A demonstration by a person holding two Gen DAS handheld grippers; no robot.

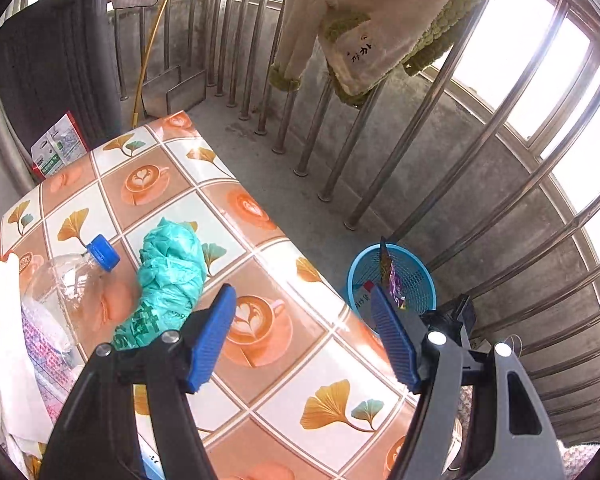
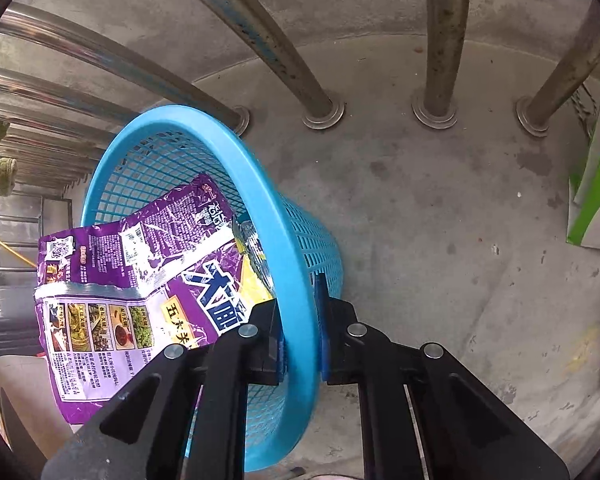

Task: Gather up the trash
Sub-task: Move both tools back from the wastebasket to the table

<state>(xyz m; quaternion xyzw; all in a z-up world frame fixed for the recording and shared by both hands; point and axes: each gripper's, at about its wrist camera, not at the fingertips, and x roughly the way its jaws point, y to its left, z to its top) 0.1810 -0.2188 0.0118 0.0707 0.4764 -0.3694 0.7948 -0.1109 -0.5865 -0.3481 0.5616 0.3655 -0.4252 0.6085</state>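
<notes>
In the left wrist view my left gripper (image 1: 304,340) is open and empty above the tiled table (image 1: 300,364). A crumpled green plastic bag (image 1: 168,280) and a clear plastic bottle with a blue cap (image 1: 80,280) lie on the table to its left. White paper and a printed wrapper (image 1: 40,352) lie at the table's left edge. The blue mesh basket (image 1: 412,276) sits beyond the table's right edge with a purple wrapper in it. In the right wrist view my right gripper (image 2: 300,332) is shut on the basket's rim (image 2: 296,280). A large purple snack wrapper (image 2: 140,280) sticks out of the basket.
Steel railing bars (image 1: 340,152) stand on a concrete ledge beyond the table. A towel (image 1: 364,32) hangs above. A red and white carton (image 1: 58,148) stands at the table's far corner. A green and white box (image 2: 596,184) stands on the floor at right.
</notes>
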